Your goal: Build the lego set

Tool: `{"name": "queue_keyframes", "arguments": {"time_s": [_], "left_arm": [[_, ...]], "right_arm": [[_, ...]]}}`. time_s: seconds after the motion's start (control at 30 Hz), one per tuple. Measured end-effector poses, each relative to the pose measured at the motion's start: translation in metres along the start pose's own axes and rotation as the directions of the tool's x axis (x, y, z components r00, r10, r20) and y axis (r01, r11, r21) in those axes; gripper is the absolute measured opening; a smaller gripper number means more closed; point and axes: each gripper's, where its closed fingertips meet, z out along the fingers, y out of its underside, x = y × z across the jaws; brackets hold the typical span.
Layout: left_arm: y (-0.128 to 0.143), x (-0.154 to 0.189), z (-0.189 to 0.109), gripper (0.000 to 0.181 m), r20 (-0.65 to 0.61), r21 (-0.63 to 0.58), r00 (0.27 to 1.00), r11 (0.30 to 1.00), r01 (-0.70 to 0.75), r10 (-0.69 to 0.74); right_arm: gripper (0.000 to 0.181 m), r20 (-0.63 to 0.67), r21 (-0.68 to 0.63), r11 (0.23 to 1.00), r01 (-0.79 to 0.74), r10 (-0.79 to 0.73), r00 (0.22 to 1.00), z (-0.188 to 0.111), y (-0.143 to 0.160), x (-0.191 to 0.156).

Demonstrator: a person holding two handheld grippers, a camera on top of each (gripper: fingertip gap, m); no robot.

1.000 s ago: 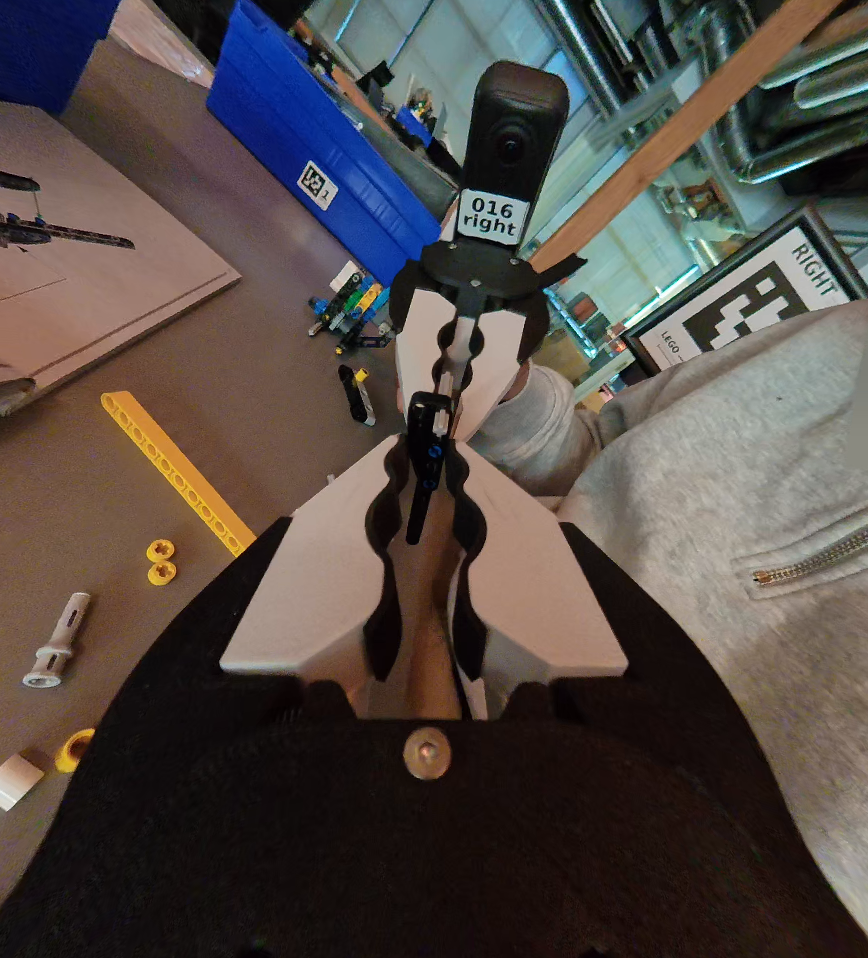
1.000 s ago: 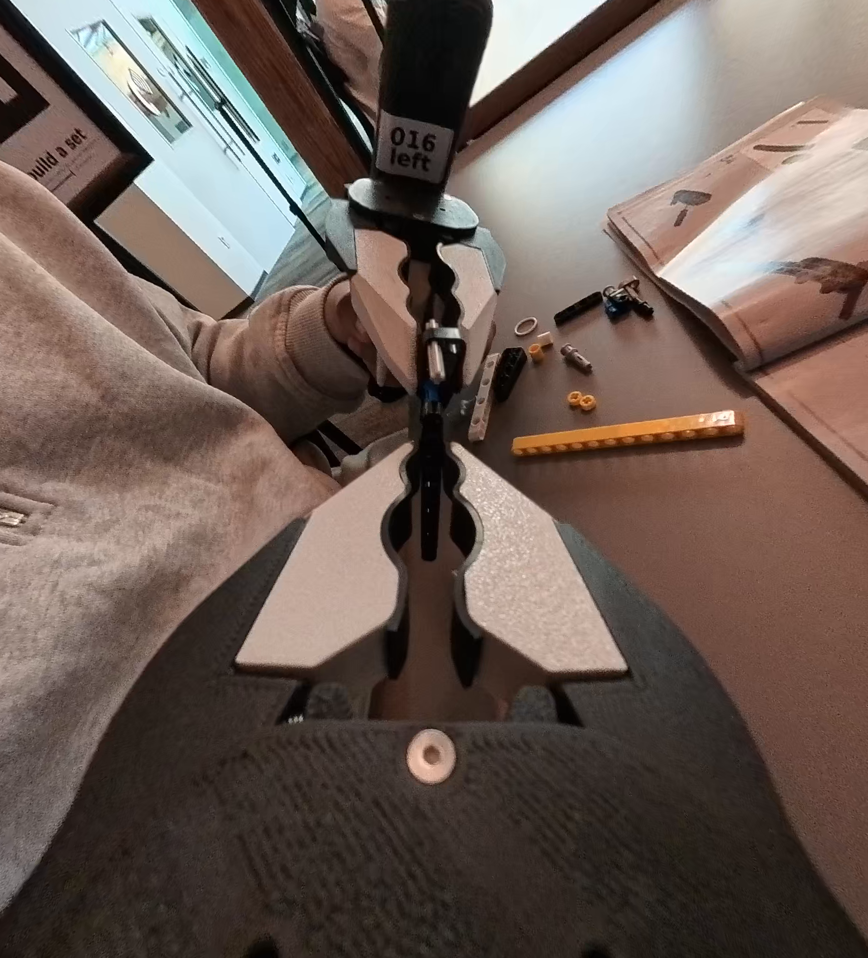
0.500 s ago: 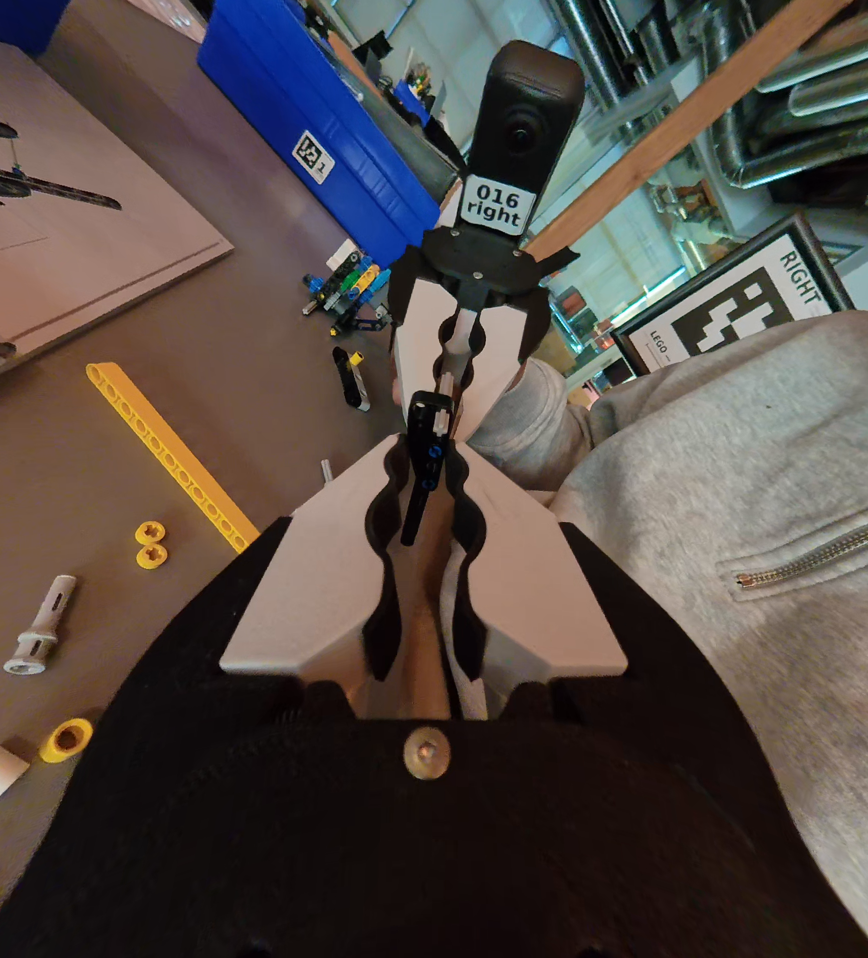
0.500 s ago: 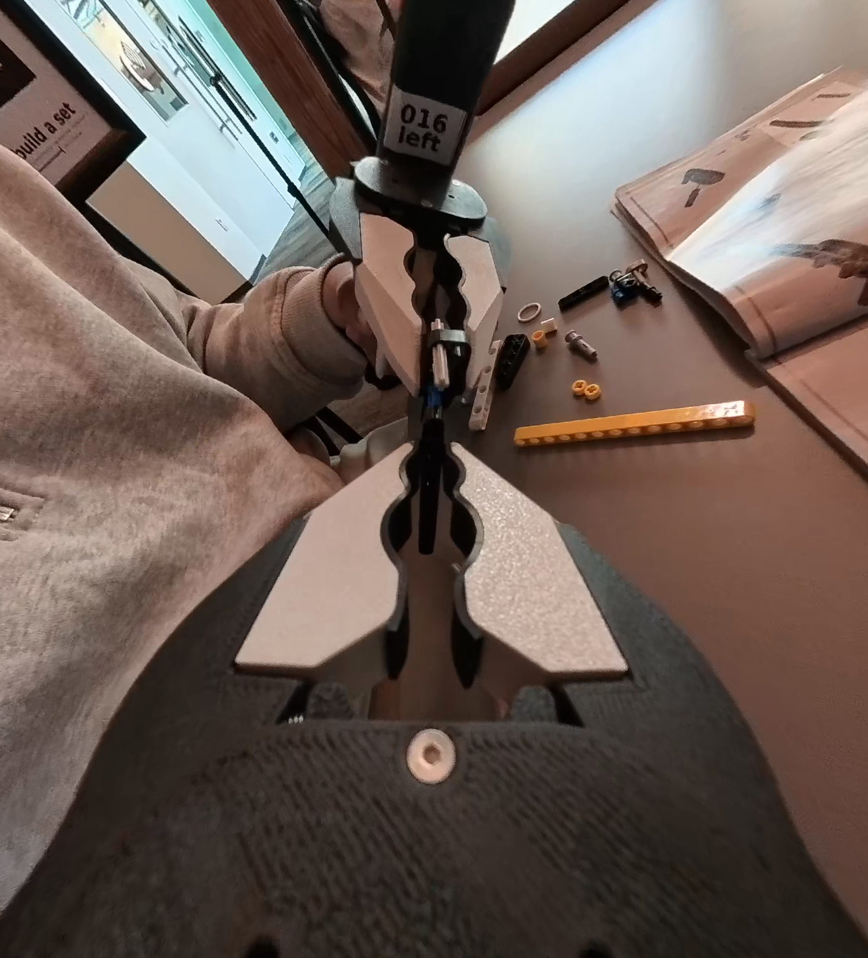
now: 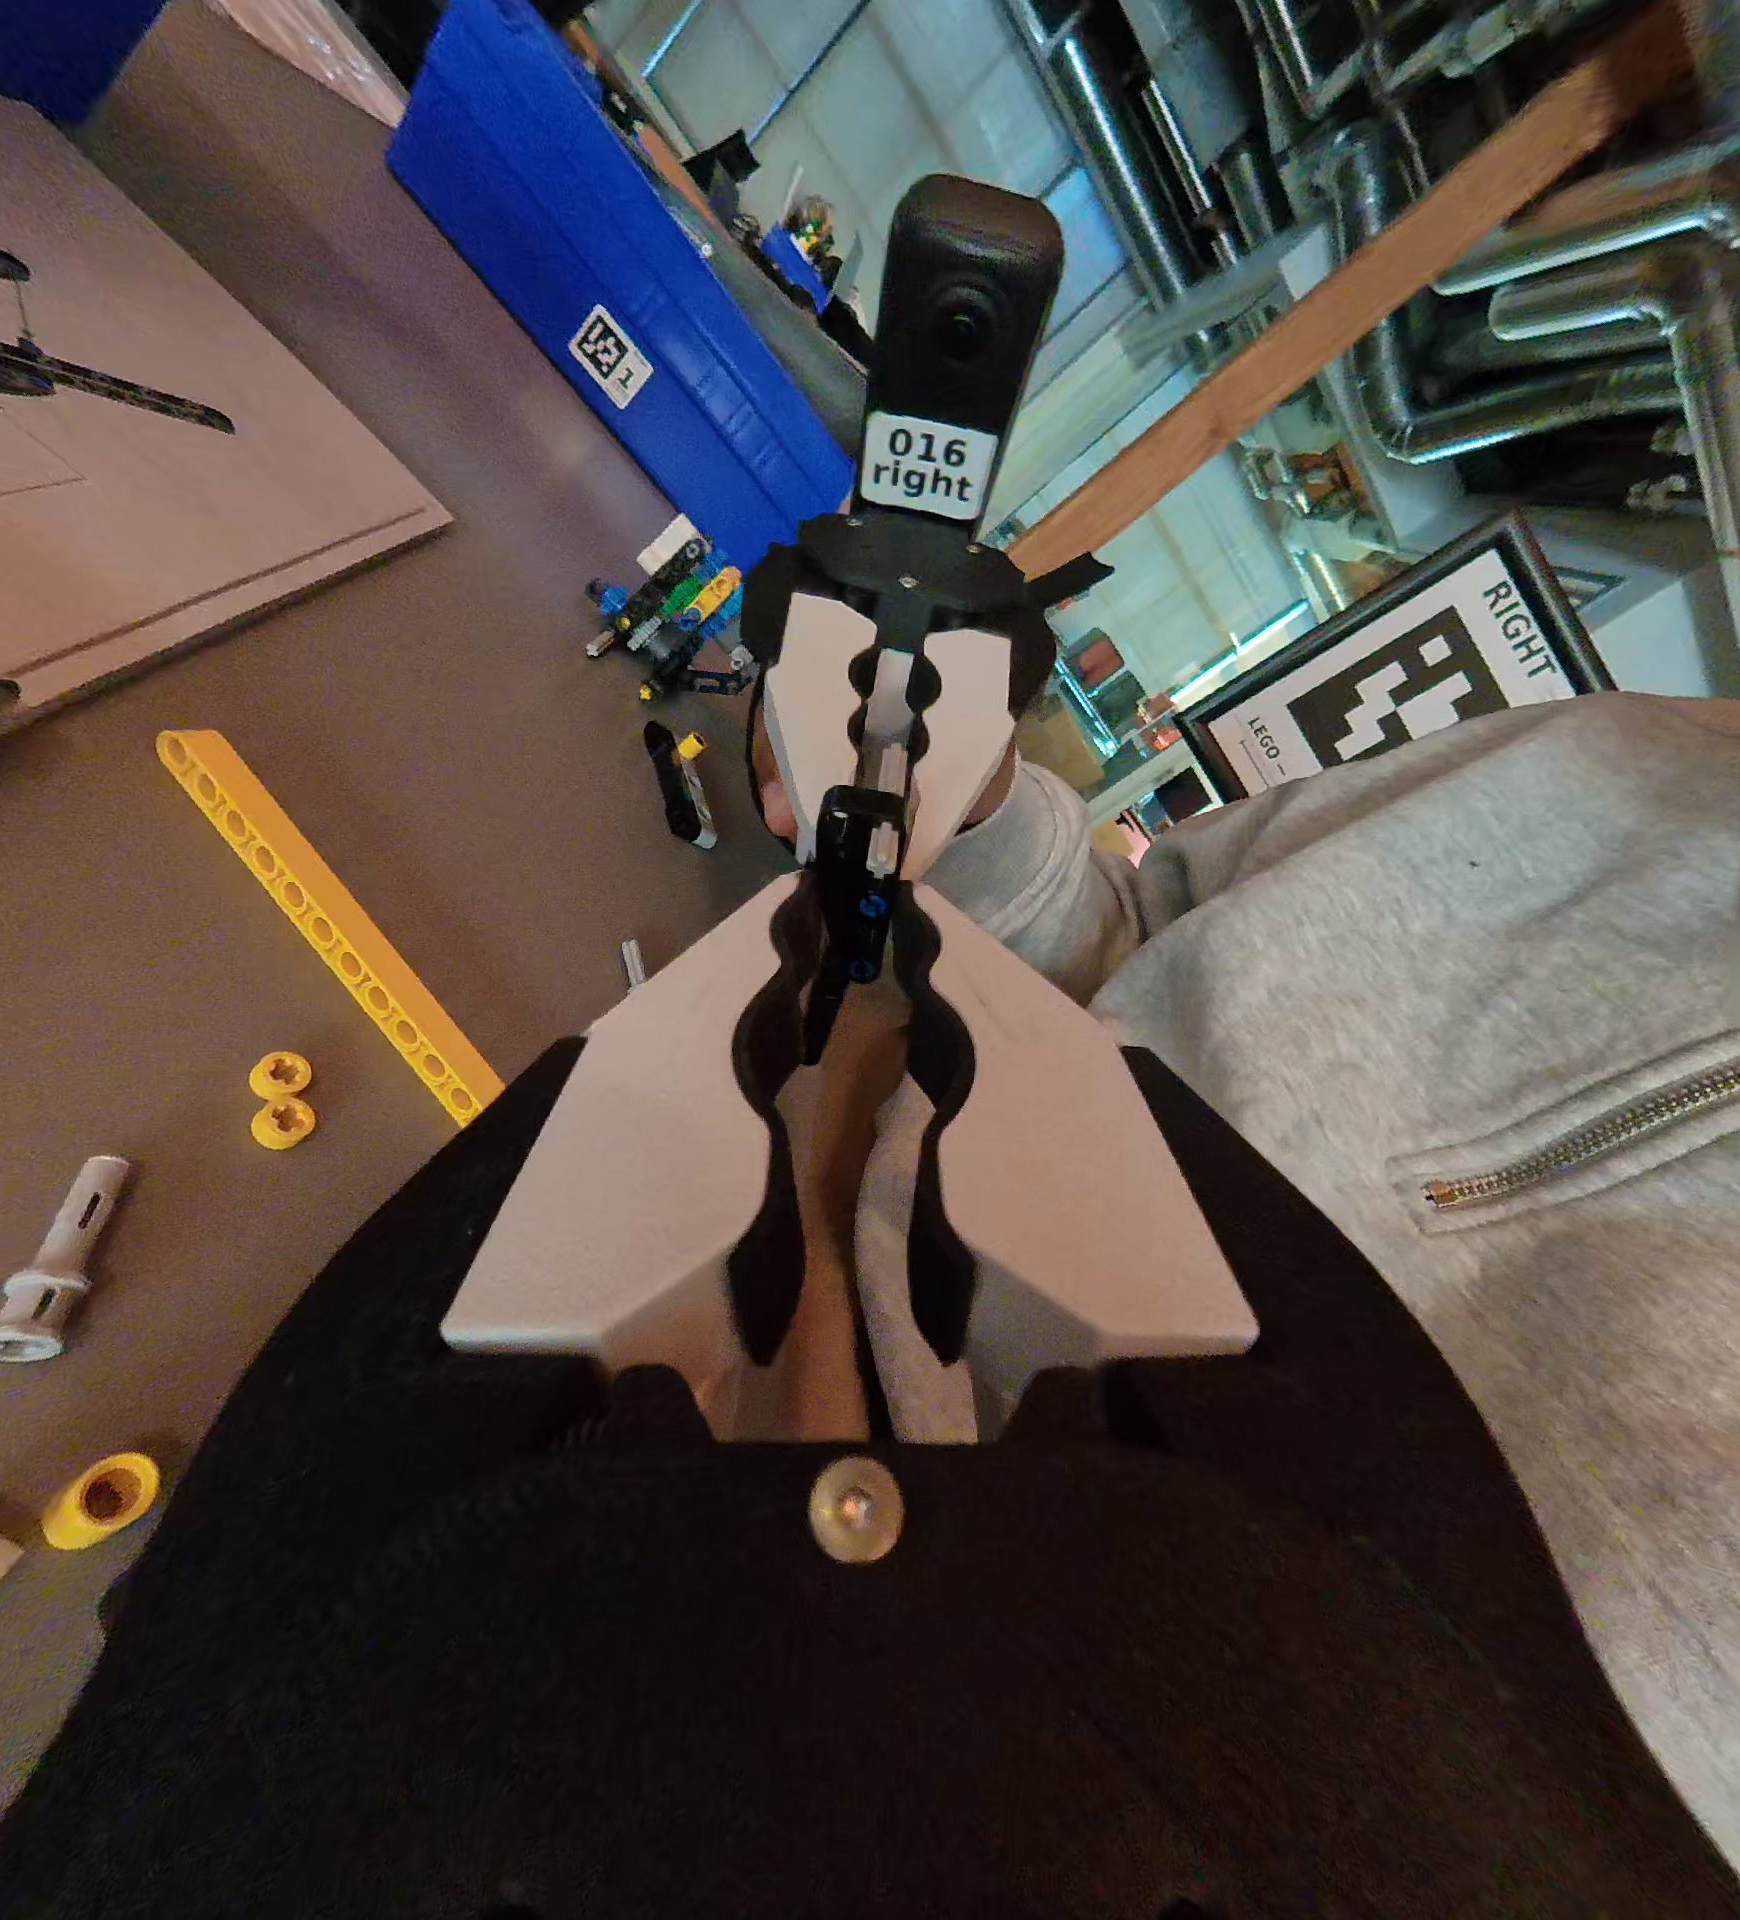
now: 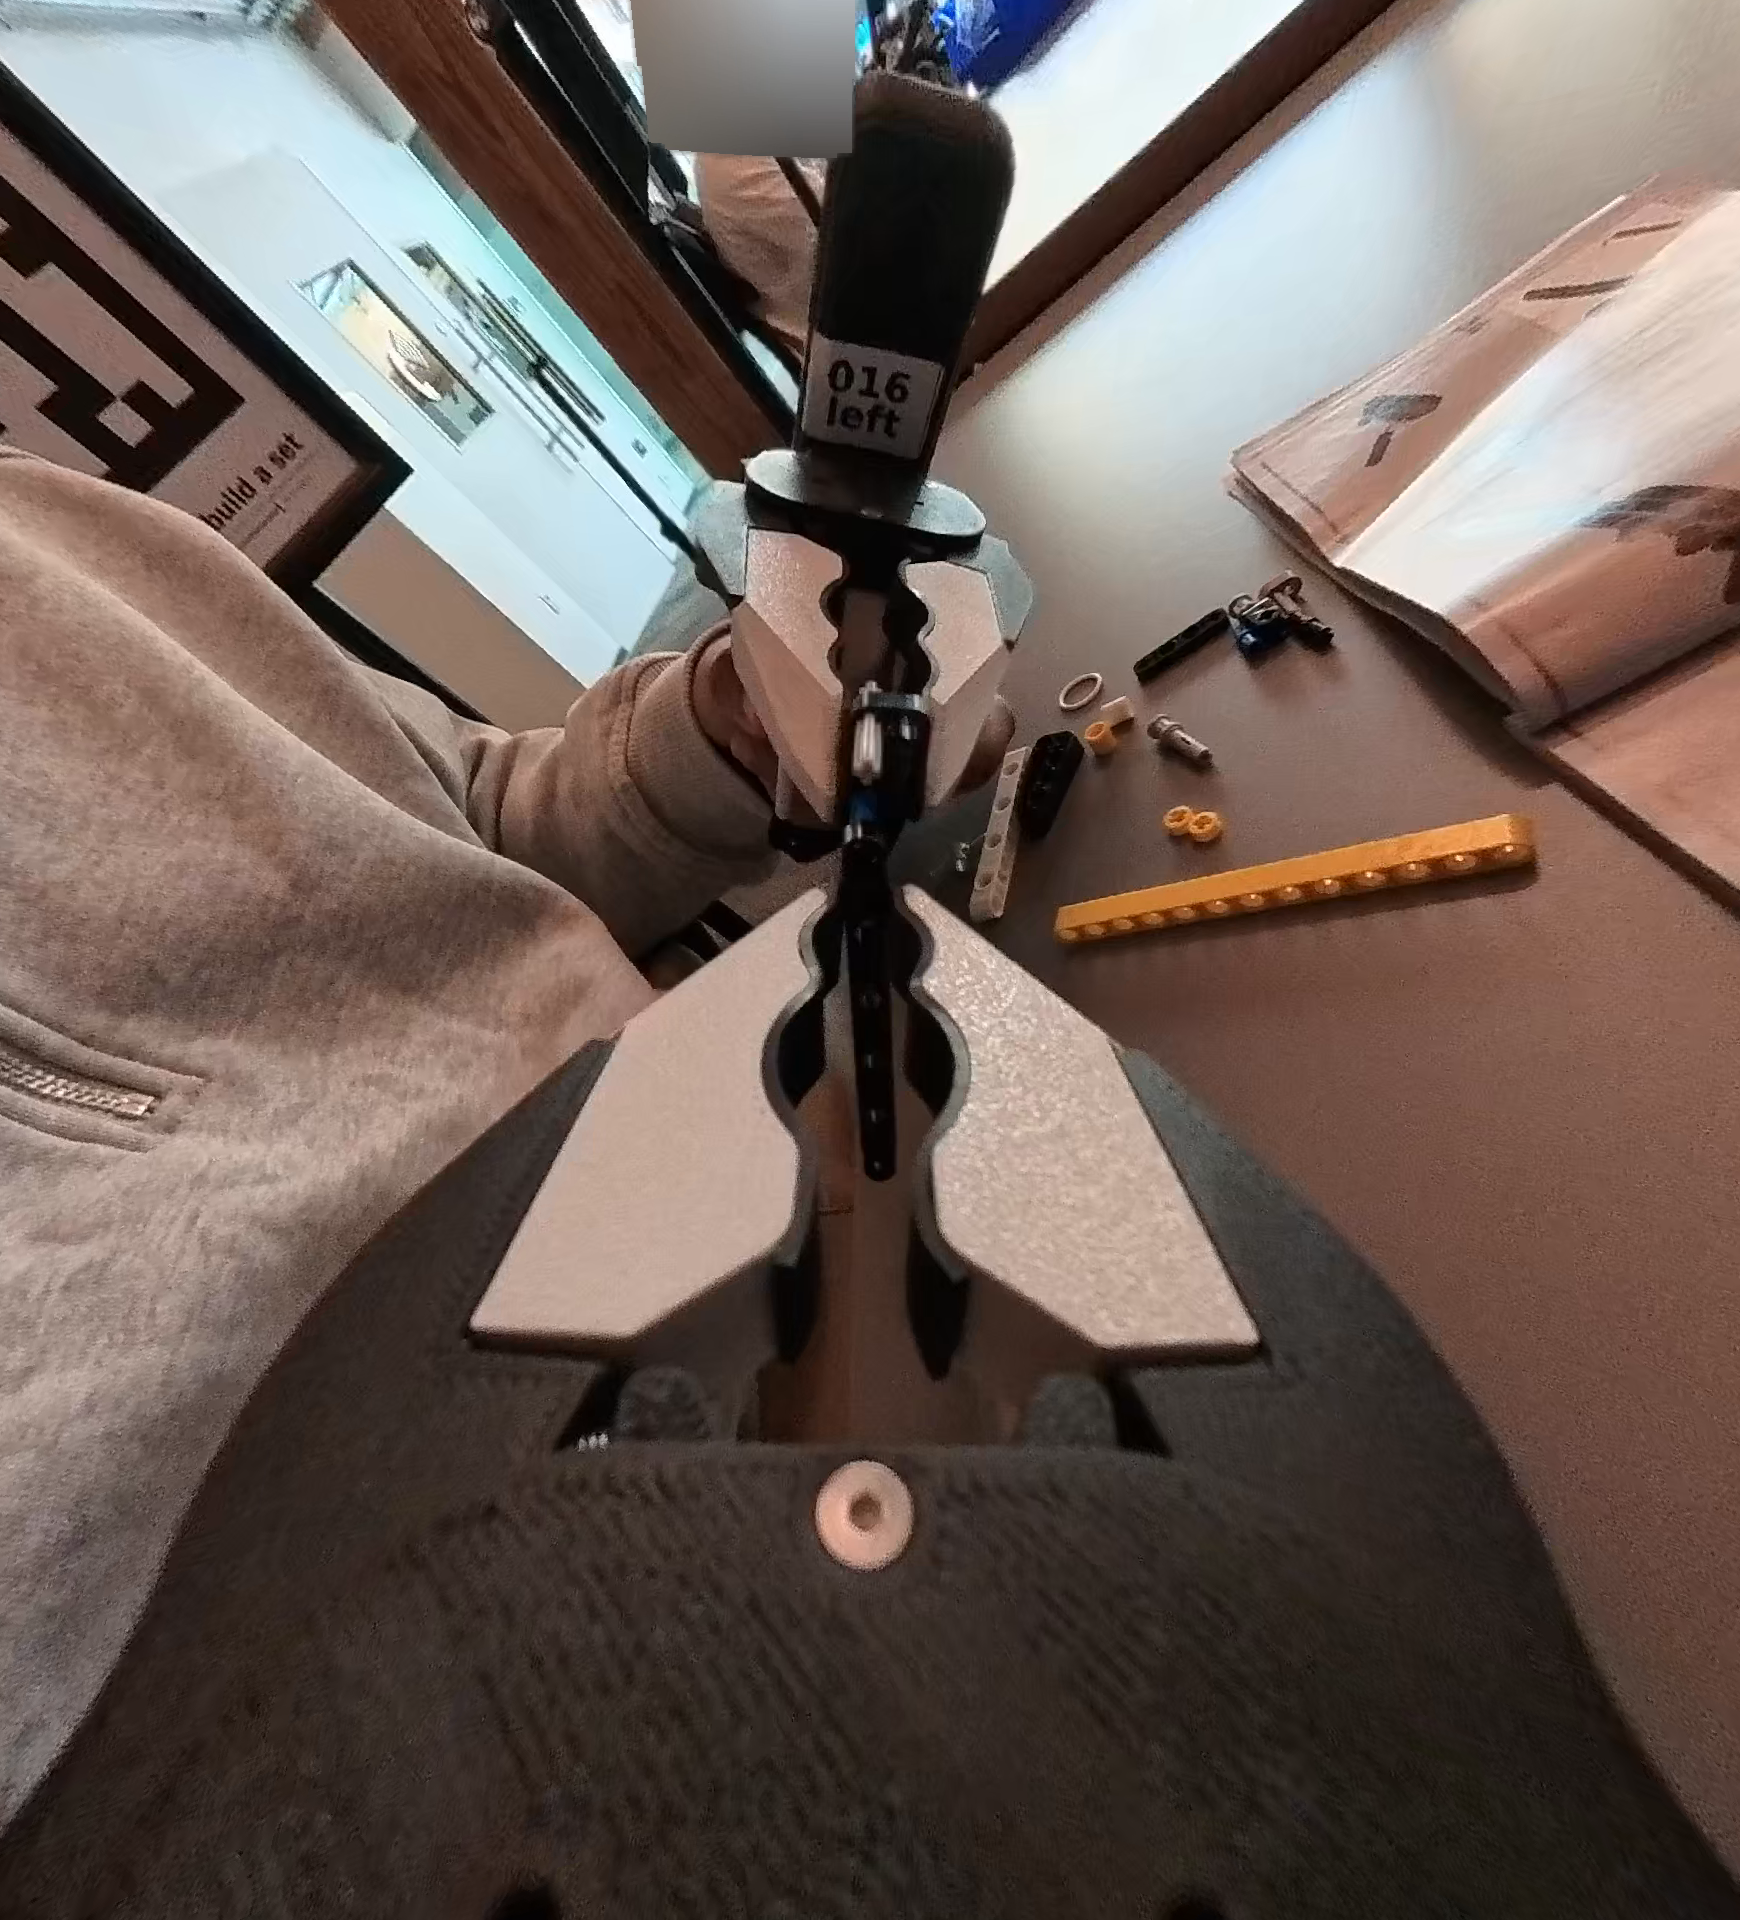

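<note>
My two grippers face each other tip to tip above the table. My left gripper (image 5: 858, 888) is shut on a black beam with blue pins (image 5: 850, 935), which has a black connector and a pale pin at its far end. My right gripper (image 6: 864, 904) is shut on a thin black beam with holes (image 6: 871, 1039). In the right wrist view the left gripper (image 6: 871, 800) holds a black piece with a grey axle (image 6: 881, 732) and a blue pin. The held parts meet between the tips. The right gripper (image 5: 871, 831) also shows in the left wrist view.
On the brown table lie a long yellow beam (image 5: 315, 925) (image 6: 1292, 878), two yellow bushes (image 5: 281, 1096), a grey pin (image 5: 50, 1257), a yellow ring (image 5: 102, 1501) and a small built assembly (image 5: 668, 623). An open instruction booklet (image 6: 1572, 468) and a blue bin (image 5: 617, 343) stand beyond. A grey sleeve is close by.
Both grippers stay shut and tip to tip. The pair has swung slightly over the table. The black beam now reaches a little further back between the right fingers.
</note>
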Motion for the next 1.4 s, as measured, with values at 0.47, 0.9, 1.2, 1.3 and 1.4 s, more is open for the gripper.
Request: {"name": "queue_keyframes", "arguments": {"time_s": [0.47, 0.9, 1.2, 1.3, 1.4], "left_arm": [[-0.008, 0.001, 0.002, 0.010, 0.040, 0.062, 0.998, 0.996, -0.057, 0.054], [-0.015, 0.004, 0.005, 0.010, 0.029, 0.135, 0.999, 0.990, -0.034, 0.030], [-0.018, 0.010, 0.008, 0.010, 0.045, 0.156, 0.996, 0.984, -0.085, 0.079], [-0.018, 0.008, 0.006, 0.010, 0.053, 0.151, 0.995, 0.985, -0.086, 0.079], [-0.019, 0.008, 0.005, 0.009, 0.058, 0.156, 0.995, 0.983, -0.094, 0.086]], "right_arm": [[0.006, 0.010, 0.050, 0.998, -0.035, 0.034, 0.999, -0.003, -0.008, -0.001], [0.005, 0.039, 0.095, 0.993, -0.070, 0.066, 0.997, -0.008, -0.016, -0.002], [0.006, 0.042, 0.040, 0.999, -0.036, 0.034, 0.999, 0.004, -0.007, -0.007], [0.006, 0.038, 0.046, 0.998, -0.041, 0.039, 0.998, 0.005, -0.007, -0.006], [0.006, 0.040, 0.055, 0.997, -0.045, 0.043, 0.998, 0.005, -0.008, -0.006]]}}
